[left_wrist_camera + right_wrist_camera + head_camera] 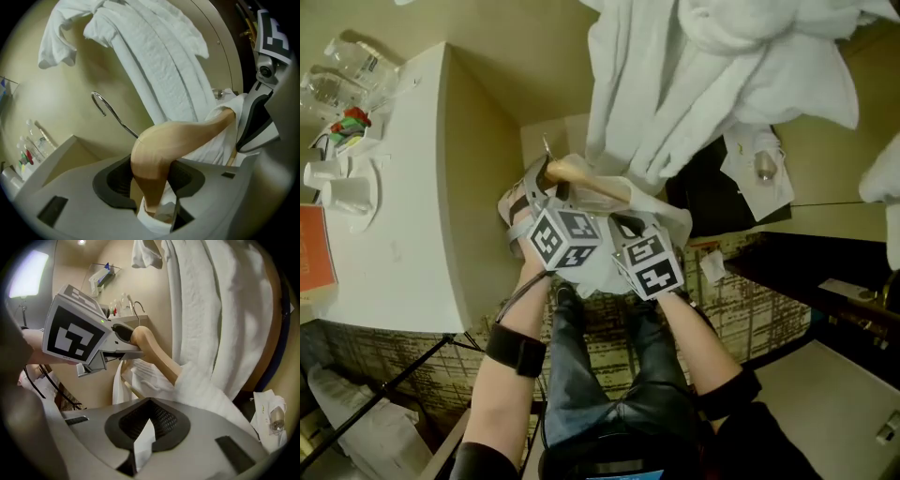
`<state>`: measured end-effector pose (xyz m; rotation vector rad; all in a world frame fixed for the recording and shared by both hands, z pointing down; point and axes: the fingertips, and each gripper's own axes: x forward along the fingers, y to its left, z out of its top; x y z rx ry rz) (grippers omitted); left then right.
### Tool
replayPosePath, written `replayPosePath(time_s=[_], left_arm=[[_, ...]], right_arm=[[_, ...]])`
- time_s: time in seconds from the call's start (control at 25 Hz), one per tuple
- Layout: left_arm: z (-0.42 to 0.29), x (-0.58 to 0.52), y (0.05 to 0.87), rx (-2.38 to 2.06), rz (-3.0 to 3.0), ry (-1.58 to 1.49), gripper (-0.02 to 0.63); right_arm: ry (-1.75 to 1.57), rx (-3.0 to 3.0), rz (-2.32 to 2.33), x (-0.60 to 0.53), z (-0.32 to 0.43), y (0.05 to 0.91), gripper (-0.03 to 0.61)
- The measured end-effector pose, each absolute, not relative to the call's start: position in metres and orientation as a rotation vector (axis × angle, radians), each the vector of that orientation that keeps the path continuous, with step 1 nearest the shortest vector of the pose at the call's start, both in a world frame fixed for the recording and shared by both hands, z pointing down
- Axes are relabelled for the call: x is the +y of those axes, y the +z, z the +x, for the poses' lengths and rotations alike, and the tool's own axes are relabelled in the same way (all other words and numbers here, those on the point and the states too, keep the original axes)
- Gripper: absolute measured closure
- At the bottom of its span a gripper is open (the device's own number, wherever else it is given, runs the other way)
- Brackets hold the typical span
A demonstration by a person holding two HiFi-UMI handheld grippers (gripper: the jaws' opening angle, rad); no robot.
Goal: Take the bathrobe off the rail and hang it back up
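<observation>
Wooden hanger (187,133) is clamped by one arm in the left claw (151,185), its hook (105,108) catching on nothing in view, so that grip alone seems to carry it. The right claw (147,427) is closed tight on a fold of the robe (220,310), probably to keep the cloth seated over the hanger's other arm, which is buried in white cloth. The rest of the robe drapes just beside both claws.

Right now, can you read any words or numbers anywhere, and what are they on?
No word or number can be read anywhere.
Orange card on the white counter: any print is too blurred.
White paper on the dark panel: too blurred.
Small tag near the floor: too small.
Marker cubes: black-and-white square patterns, not letters.
</observation>
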<state>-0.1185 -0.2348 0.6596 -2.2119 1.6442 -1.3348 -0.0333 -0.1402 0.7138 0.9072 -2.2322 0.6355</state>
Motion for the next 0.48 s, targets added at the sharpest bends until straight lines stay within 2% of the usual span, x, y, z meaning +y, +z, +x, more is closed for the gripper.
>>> replayPosePath(time_s=[0.48], left_arm=[[-0.127,-0.282,0.869,1.543,-2.38,-1.485,0.41]], right_arm=[[0.696,-2.15,0.965,-0.161,-0.037,0.839,0.566]])
